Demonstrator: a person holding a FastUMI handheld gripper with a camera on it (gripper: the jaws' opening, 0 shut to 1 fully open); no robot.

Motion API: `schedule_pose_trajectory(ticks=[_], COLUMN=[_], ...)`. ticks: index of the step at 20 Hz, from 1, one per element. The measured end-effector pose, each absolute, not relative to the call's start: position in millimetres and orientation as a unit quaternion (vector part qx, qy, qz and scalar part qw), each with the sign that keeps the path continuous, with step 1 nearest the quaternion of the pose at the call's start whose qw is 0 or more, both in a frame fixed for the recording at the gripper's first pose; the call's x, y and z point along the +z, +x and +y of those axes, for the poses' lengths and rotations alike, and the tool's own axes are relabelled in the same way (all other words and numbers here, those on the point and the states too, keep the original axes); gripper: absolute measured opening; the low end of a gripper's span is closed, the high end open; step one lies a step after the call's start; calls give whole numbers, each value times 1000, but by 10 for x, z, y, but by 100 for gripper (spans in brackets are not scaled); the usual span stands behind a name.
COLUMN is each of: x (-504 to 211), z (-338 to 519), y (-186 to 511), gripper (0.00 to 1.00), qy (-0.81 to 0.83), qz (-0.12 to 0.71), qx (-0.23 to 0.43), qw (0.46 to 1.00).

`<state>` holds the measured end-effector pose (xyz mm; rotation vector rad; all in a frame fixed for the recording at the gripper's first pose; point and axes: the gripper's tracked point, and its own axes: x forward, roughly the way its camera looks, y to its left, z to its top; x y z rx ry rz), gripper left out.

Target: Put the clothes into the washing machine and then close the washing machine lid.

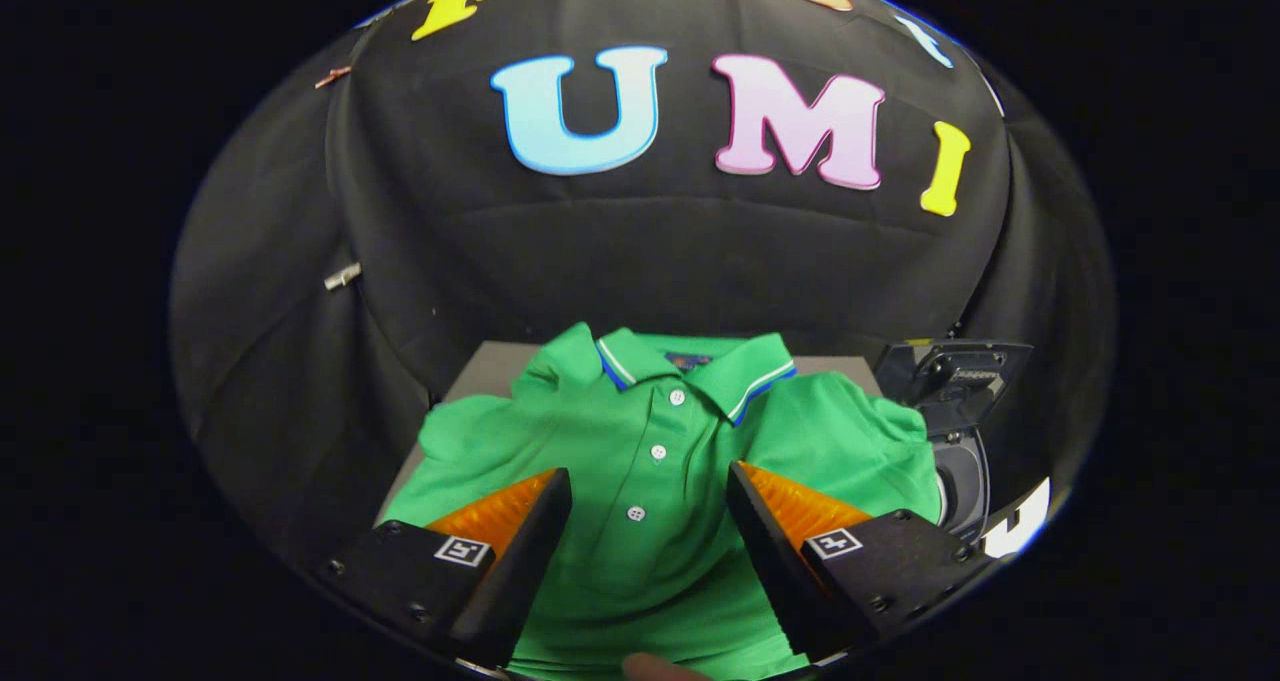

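Gripper (648, 486): two-finger tongs, spread wide, nothing held. Fingers sit above the shirt front, one each side of the button placket; can't tell if tips touch the cloth.
Between fingers: lowest white button (636, 513) of the placket, w/ bare green fabric below it.
Shirt: bright green knit polo shirt (650, 441), short sleeves, laid flat face-up, collar pointing away from gripper. Collar edged w/ white and blue stripes; small dark neck label inside. Three white buttons run down the centre, all done up as far as visible.
Sleeves: one spreads past each finger; the one beyond the right finger reaches nearly to the washer.
Support: grey flat tabletop (495, 361), showing as bare strip behind the collar and along the shirt's left side.
Washer: small dark toy-like washing machine (955, 401) w/ round door, just beside the right sleeve, beyond the right finger. Upper dark panel stands tilted up; door state unclear.
Near edge: pale fingertip-like bit (660, 669) below the shirt hem, btw the fingers.
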<state>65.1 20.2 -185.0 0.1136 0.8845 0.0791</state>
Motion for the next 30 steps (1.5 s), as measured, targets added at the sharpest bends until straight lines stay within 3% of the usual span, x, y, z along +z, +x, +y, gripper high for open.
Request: schedule_pose_trajectory(ticks=[1,7,11,22,23,30], x=[-1947,-1952,-1935,-1594,-1598,-1505], z=[188,137,115,73,133,68], y=[520,590,641,794,857,836], gripper=[98,99,22,22,4,4], qy=[47,65,97,37,42,58], qz=[465,450,454,396,392,398], qx=[50,70,56,92,99,112], qw=[883,888,884,913,913,909])
